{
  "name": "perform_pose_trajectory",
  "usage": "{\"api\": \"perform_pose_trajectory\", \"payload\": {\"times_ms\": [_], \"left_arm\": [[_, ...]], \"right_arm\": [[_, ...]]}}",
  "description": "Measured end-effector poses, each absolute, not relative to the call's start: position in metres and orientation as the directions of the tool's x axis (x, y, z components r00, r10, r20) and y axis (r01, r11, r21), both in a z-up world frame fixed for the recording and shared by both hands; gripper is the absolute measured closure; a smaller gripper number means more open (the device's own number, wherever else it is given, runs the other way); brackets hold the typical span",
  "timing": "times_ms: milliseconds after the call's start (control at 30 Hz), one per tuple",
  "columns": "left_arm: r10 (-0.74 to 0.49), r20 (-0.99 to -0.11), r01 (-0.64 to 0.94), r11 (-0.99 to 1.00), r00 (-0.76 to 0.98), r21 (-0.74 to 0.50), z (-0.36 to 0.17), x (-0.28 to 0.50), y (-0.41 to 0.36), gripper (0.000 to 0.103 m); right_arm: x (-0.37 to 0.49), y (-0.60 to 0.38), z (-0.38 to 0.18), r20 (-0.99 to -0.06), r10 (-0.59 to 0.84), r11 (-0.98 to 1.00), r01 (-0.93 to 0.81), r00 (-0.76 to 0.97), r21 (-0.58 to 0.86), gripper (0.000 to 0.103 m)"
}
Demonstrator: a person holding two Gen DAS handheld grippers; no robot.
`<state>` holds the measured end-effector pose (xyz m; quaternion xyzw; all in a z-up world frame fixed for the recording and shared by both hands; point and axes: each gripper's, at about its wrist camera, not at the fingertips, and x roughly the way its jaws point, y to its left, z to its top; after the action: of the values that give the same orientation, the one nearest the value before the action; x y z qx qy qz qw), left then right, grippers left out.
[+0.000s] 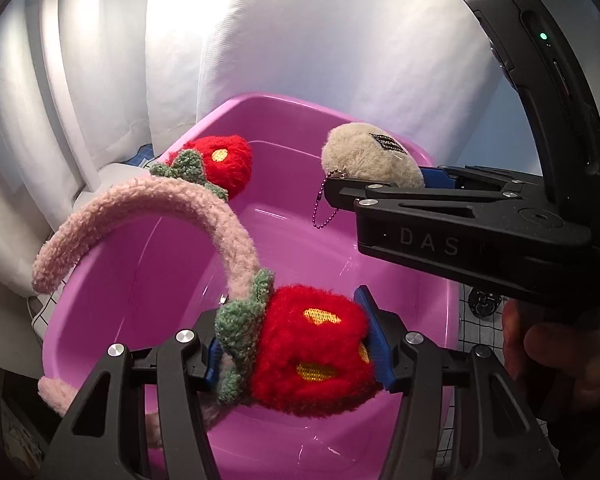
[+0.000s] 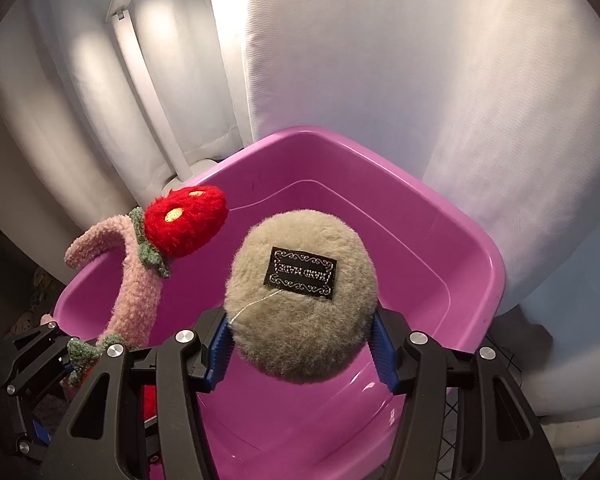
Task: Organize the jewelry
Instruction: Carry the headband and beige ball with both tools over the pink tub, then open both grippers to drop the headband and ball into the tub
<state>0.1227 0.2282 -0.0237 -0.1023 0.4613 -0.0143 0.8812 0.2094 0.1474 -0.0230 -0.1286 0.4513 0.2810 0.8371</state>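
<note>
My left gripper (image 1: pixel 296 348) is shut on one red strawberry pom (image 1: pixel 312 348) of a fuzzy pink headband (image 1: pixel 172 200) and holds it over a purple plastic tub (image 1: pixel 300 248). The band arcs up to the left, and its second strawberry (image 1: pixel 224 164) hangs over the tub's far left rim. My right gripper (image 2: pixel 300 348) is shut on a beige furry round keychain (image 2: pixel 300 296) with a black label, above the tub (image 2: pixel 440 240). In the left wrist view the keychain (image 1: pixel 372 156) and its ball chain (image 1: pixel 320 208) hang over the tub's far right. The headband also shows in the right wrist view (image 2: pixel 136 280).
White fabric backdrop (image 1: pixel 280 32) stands behind the tub. A white cloth with a black grid (image 1: pixel 476 328) lies under the tub at the right. The person's hand (image 1: pixel 560 352) holds the right gripper's handle at the right edge.
</note>
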Motion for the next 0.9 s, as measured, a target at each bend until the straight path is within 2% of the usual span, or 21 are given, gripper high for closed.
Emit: {"api": "perform_pose_trajectory", "payload": {"times_ms": [167, 267, 367, 500, 900], "left_arm": [[-0.126, -0.852, -0.113, 0.971, 0.509, -0.211, -0.042, 0.129, 0.232, 0.043], [-0.126, -0.861, -0.129, 0.968, 0.492, -0.215, -0.046, 0.129, 0.233, 0.036], [-0.119, -0.857, -0.134, 0.968, 0.501, -0.213, -0.044, 0.125, 0.234, 0.016], [-0.109, -0.849, -0.134, 0.969, 0.517, -0.206, -0.039, 0.122, 0.235, 0.013], [-0.041, -0.875, -0.184, 0.972, 0.483, -0.147, -0.047, 0.121, 0.242, 0.013]], "right_arm": [[0.223, 0.16, -0.04, -0.868, 0.297, 0.809, -0.588, 0.397, 0.008, 0.046], [0.23, 0.166, -0.049, -0.885, 0.266, 0.807, -0.591, 0.382, -0.013, 0.037], [0.229, 0.167, -0.056, -0.896, 0.238, 0.805, -0.592, 0.374, -0.034, 0.036], [0.231, 0.165, -0.055, -0.892, 0.239, 0.814, -0.579, 0.384, -0.031, 0.031], [0.231, 0.159, -0.051, -0.888, 0.242, 0.829, -0.56, 0.392, -0.022, 0.031]]}}
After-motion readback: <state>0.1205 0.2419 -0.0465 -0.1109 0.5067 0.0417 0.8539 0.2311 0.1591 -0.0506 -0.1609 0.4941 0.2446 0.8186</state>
